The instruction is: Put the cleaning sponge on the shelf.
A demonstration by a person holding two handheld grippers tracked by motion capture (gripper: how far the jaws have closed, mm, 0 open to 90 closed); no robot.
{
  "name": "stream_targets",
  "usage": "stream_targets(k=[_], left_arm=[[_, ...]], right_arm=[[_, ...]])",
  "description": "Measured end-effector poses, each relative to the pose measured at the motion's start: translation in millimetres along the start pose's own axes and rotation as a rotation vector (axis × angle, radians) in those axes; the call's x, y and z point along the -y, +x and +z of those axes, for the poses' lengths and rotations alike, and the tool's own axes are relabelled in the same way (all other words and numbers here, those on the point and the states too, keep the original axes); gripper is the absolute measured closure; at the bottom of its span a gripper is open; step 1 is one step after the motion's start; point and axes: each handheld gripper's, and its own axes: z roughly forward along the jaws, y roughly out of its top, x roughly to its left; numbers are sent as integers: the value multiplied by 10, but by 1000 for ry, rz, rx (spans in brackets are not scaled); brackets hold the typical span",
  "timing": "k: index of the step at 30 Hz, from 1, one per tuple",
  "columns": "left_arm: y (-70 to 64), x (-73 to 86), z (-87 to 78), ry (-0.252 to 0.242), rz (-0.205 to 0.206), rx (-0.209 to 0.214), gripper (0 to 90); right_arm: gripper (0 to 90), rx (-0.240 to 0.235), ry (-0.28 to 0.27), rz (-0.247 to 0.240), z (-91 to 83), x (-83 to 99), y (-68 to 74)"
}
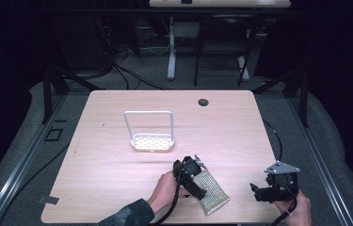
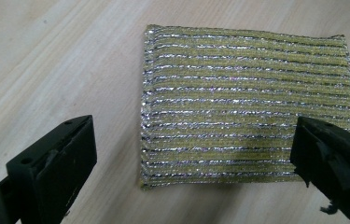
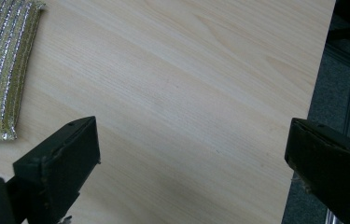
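Observation:
A yellow scouring sponge with silver glitter stripes (image 1: 211,192) lies flat near the table's front edge. My left gripper (image 1: 201,192) hovers just over it, jaws wide open. In the left gripper view the sponge (image 2: 249,105) lies between and beyond the two black jaws, untouched, and the gripper (image 2: 193,161) holds nothing. My right gripper (image 1: 255,192) stands open at the table's front right corner, held by a hand. In the right gripper view its jaws (image 3: 191,158) frame bare wood, with the sponge (image 3: 2,65) at the far left.
A small white wire rack with a perforated tray (image 1: 151,140) stands in the middle of the wooden table (image 1: 117,169). A round cable hole (image 1: 203,102) sits near the far edge. The table's right edge (image 3: 310,107) drops to dark floor close to my right gripper.

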Motion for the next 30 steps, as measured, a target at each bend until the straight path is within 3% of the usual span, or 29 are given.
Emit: stream_targets(k=[6, 10, 15, 30], left_arm=[[-23, -17, 55, 13, 14, -9, 99], [-32, -26, 62, 14, 16, 8, 172], [16, -9, 90, 23, -18, 59, 215], [-33, 26, 75, -5, -2, 41, 332]], right_arm=[[34, 11, -2, 11, -55, 56, -7], [34, 13, 3, 16, -67, 87, -21], [35, 11, -4, 19, -89, 102, -34], [43, 12, -2, 4, -80, 101, -11]])
